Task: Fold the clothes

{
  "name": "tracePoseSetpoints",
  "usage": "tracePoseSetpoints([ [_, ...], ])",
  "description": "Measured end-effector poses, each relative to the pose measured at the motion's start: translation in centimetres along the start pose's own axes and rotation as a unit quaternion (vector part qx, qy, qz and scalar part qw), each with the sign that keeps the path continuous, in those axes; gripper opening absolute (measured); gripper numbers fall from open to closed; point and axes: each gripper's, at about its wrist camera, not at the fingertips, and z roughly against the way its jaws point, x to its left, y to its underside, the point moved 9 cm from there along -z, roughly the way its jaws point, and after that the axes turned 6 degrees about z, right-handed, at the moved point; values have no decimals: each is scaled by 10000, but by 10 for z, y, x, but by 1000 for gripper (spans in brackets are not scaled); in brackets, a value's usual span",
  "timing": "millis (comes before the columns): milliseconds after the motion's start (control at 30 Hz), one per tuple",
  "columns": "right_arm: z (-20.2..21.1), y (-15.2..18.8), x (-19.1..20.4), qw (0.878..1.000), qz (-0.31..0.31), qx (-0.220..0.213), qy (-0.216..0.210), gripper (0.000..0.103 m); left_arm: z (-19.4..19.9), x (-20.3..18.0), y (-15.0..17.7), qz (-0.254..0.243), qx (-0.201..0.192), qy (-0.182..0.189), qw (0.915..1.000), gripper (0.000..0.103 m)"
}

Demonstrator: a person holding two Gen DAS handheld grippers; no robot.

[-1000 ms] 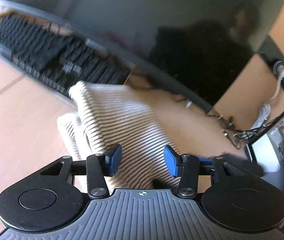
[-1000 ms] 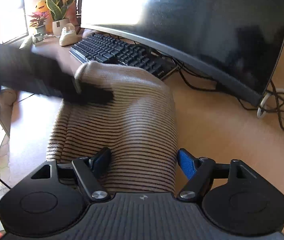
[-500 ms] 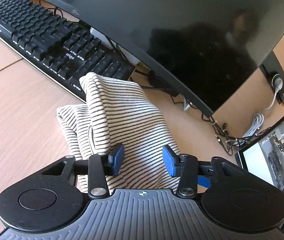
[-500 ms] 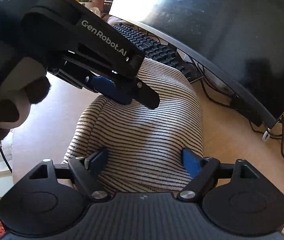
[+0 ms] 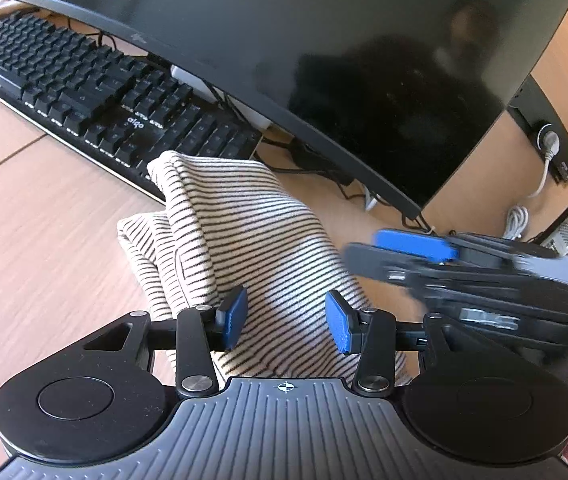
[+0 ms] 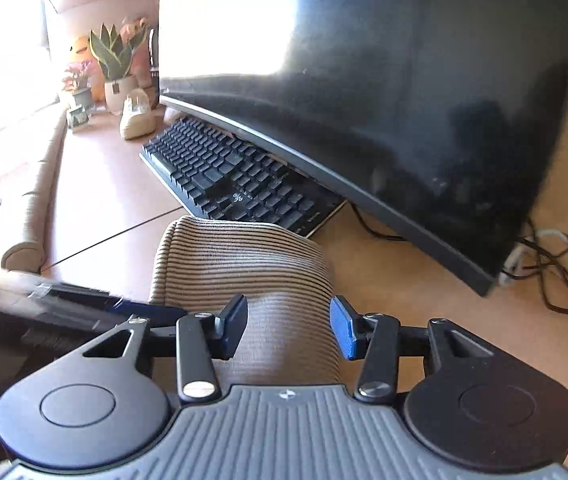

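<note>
left gripper (image 5: 286,326) over the near end of the striped garment (image 5: 243,240), jaws partly apart, pads clear of cloth. right gripper (image 6: 288,327) has just been narrowing, garment between its jaws, no visible pinch. garment lies bunched on the desk (image 5: 35,240), far end against the keyboard (image 5: 95,100); monitor (image 5: 324,60) behind.

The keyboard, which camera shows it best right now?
The left wrist view: the keyboard is sharp, with readable key legends. The right wrist view shows it whole but blurred, behind the striped garment.
</note>
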Motion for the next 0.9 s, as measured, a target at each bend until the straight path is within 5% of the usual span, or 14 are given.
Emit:
tracePoseSetpoints([
  [133, -48, 11, 3, 9984, -61, 567, -16, 49, 1, 4, 1, 43, 44, 90, 9999, 46],
  [233, -53, 12, 7, 9985, 31, 536, 139, 52, 0, 6, 2, 18, 47, 123, 9999, 46],
  [367, -36, 7, -4, 9972, -652, 364, 18, 72, 1, 9, 1, 70, 74, 225, 9997, 45],
  [567, -36, 37, -23, 9853, -1623, 496, -191, 79, 2, 10, 1, 68, 126, 339, 9993, 45],
  [700, -44, 51, -22, 9683, -2302, 647, -725, 83, 2, 13, 0, 174, 148, 411, 9989, 45],
  [767, -47, 51, -20, 9624, -2461, 675, -931, 83, 2, 14, 0, 226, 154, 433, 9987, 45],
  [900, -23, 27, -18, 9629, -2416, 311, -1163, 66, 4, 18, -1, 222, 101, 307, 9992, 46],
])
